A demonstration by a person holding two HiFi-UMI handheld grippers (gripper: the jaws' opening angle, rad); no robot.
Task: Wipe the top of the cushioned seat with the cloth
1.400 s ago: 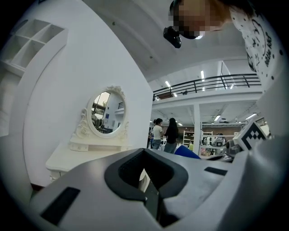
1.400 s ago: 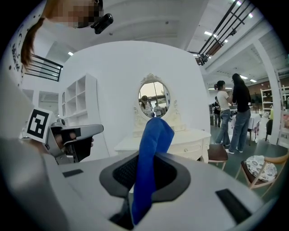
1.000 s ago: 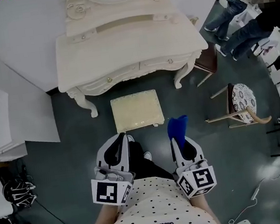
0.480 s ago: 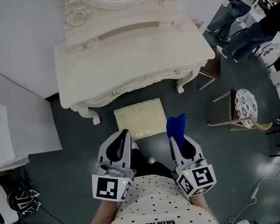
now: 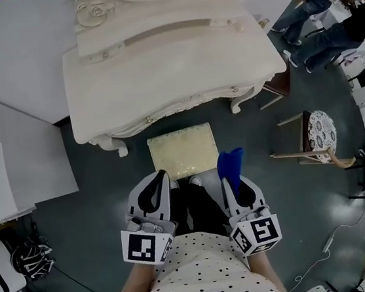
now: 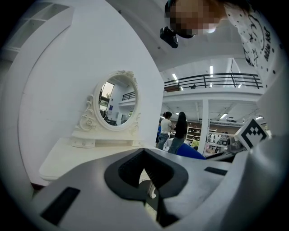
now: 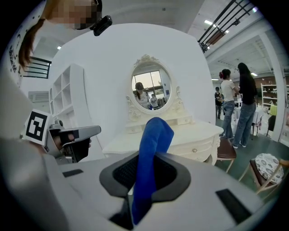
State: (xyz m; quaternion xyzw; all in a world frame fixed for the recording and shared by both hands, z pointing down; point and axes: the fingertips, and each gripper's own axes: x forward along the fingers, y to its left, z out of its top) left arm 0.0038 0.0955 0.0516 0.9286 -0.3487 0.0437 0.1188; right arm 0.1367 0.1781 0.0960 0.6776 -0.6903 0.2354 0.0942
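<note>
Cushioned seat (image 5: 183, 151) nearer; cloth (image 5: 230, 166) clamped in right hand-held gripper (image 5: 234, 183).

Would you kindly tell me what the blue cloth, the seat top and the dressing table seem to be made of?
Blue cloth: soft matte fabric, folding over limply at its tip.
Seat top: cream padded upholstery, dimpled, possibly leatherette.
Dressing table: probably painted wood, smooth cream with carved scrolls.
</note>
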